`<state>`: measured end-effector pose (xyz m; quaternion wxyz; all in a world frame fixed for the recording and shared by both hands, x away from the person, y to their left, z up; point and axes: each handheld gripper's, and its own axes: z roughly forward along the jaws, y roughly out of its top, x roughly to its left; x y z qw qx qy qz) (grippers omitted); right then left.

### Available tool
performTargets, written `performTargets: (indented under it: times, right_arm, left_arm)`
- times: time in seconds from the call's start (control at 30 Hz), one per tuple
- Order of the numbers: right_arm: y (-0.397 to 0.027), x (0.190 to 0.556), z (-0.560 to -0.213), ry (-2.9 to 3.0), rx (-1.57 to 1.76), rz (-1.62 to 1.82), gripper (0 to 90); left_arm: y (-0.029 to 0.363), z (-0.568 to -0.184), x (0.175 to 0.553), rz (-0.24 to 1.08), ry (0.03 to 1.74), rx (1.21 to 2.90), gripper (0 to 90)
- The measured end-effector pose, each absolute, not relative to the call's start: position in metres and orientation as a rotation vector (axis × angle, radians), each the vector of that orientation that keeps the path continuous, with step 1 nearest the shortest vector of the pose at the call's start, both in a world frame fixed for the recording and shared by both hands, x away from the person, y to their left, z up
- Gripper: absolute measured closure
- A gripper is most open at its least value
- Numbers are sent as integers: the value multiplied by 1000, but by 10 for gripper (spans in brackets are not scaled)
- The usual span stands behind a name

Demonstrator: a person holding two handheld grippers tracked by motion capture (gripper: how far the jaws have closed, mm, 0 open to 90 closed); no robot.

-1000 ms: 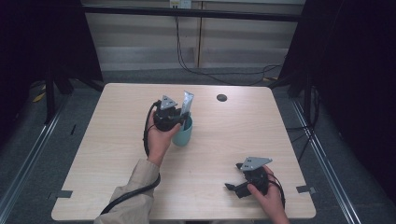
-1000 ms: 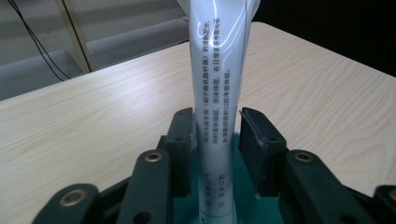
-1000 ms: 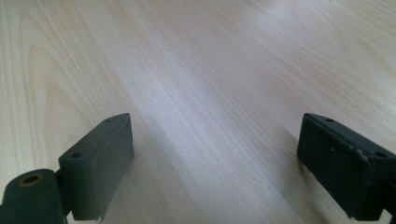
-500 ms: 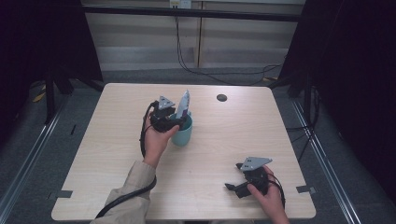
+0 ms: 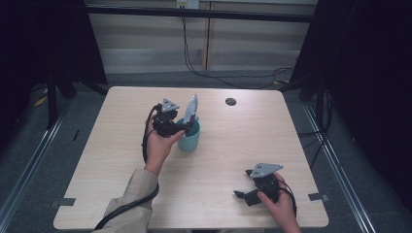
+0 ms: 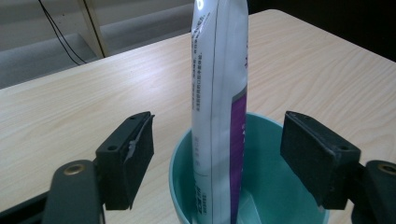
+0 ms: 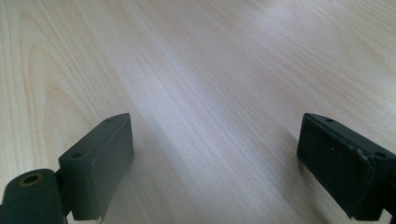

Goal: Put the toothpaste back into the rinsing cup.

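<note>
A white and purple tube [image 6: 219, 93] is standing upright in a teal cup [image 5: 189, 137], leaning against its rim. The cup is sitting on the wooden table [image 5: 111, 145], toward the far middle. The left gripper [image 5: 182, 127] is hovering at the cup; its jaws have just been opening and are standing released on either side of the tube, touching nothing. The right gripper [image 5: 241, 193] is resting on the table well apart from the cup, toward the near edge, its jaws spread wide over bare wood.
</note>
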<state>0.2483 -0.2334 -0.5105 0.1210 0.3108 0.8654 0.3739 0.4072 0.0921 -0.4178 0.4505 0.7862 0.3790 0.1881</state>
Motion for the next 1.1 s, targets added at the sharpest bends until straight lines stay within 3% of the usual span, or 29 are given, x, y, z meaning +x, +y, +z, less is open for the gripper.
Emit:
performTargets:
  times: [0.4, 1.1]
  right_arm:
    - [-233, 248, -510, 2529, 905, 1094, 105]
    - [-233, 248, -510, 2530, 907, 1094, 104]
  left_arm:
    - [110, -416, 395, 390, 973, 1954, 162]
    - [134, -426, 373, 330, 945, 2011, 154]
